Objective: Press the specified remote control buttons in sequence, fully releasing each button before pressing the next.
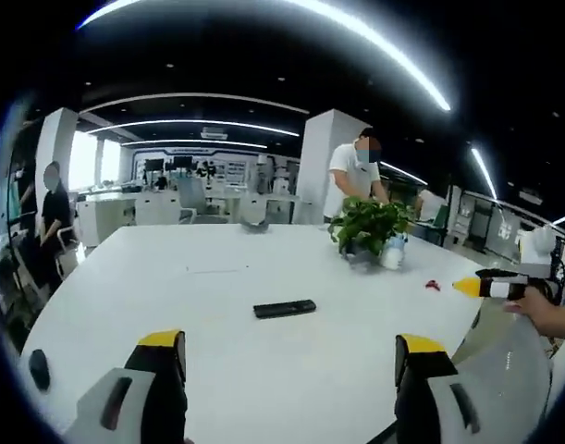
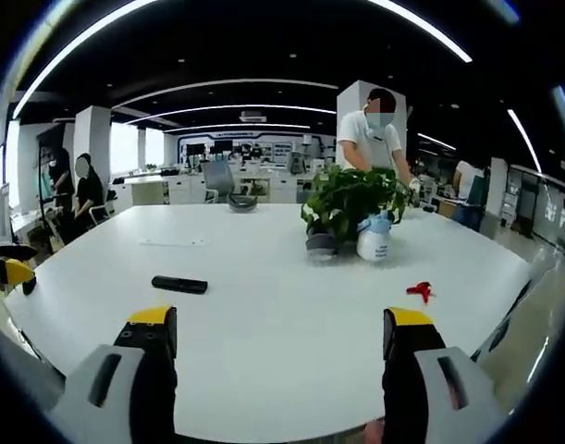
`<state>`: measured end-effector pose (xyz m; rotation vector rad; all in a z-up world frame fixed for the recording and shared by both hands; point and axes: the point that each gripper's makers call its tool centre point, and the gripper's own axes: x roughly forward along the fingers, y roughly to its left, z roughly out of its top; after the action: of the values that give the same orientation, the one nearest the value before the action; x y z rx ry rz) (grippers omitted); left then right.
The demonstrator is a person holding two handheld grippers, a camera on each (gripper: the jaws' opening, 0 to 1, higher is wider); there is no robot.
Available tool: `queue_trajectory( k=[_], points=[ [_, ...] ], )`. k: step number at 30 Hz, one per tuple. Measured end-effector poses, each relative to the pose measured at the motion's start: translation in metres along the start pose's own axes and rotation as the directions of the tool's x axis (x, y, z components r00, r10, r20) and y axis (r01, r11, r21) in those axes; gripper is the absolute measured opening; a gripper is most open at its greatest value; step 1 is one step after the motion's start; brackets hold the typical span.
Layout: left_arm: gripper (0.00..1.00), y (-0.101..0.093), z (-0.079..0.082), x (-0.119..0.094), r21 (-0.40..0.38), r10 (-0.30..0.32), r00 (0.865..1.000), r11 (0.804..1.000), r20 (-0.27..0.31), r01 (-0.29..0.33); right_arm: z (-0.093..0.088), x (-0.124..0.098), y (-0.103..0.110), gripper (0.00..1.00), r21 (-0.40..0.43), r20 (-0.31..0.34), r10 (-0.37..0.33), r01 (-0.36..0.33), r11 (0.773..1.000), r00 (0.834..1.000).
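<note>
A black remote control [image 1: 284, 308] lies flat on the white table [image 1: 217, 277], a little ahead of my left gripper [image 1: 291, 356]. That gripper is open, with nothing between its yellow-tipped fingers. In the right gripper view the remote control [image 2: 179, 284] lies ahead and to the left of my right gripper [image 2: 280, 338], which is also open and holds nothing. The right gripper's yellow tip [image 1: 490, 287] enters the left gripper view from the right, held by a hand [image 1: 541, 313]. The left gripper's tip [image 2: 5, 270] shows at the left edge of the right gripper view.
A potted plant [image 2: 351, 203] and a white spray bottle [image 2: 374, 240] stand mid-table, with a small red object [image 2: 419, 291] nearer the right edge. A small black object [image 1: 39, 368] lies near the table's left edge. People stand beyond the table.
</note>
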<state>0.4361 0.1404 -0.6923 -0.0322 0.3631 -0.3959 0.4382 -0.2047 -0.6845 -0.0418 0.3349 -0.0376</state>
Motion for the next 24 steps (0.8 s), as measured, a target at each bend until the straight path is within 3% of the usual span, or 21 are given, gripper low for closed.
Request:
queue_trajectory(
  k=[2,5,8,13,15,24],
  points=[
    [0.98,0.003,-0.003,0.0,0.016,0.021,1.0,1.0,-0.007,-0.021,0.0,0.0,0.0,0.95,-0.001,-0.001,-0.001,0.001,1.0,1.0],
    [0.95,0.008,0.007,-0.005,0.083,0.06,0.998,0.995,0.023,-0.061,-0.002,0.0,0.0,0.94,-0.002,-0.009,-0.001,0.001,1.0,1.0],
    [0.96,0.005,-0.002,-0.008,0.113,0.056,0.998,0.992,-0.007,-0.055,-0.002,0.0,-0.001,0.93,-0.003,-0.008,-0.002,0.002,1.0,1.0],
    [0.94,0.007,-0.005,-0.008,0.141,0.063,0.998,0.988,-0.001,-0.063,-0.002,-0.001,-0.004,0.91,0.004,-0.009,-0.018,0.018,1.0,1.0],
    [0.96,0.006,-0.008,-0.005,0.135,0.06,0.998,0.989,-0.022,-0.056,-0.008,0.001,-0.005,0.9,0.001,-0.039,-0.021,0.021,1.0,0.999],
    [0.94,0.005,0.001,-0.011,0.169,0.075,0.997,0.983,0.02,-0.077,-0.02,0.004,0.004,0.89,-0.08,-0.113,-0.009,0.0,0.997,0.994]
  ],
)
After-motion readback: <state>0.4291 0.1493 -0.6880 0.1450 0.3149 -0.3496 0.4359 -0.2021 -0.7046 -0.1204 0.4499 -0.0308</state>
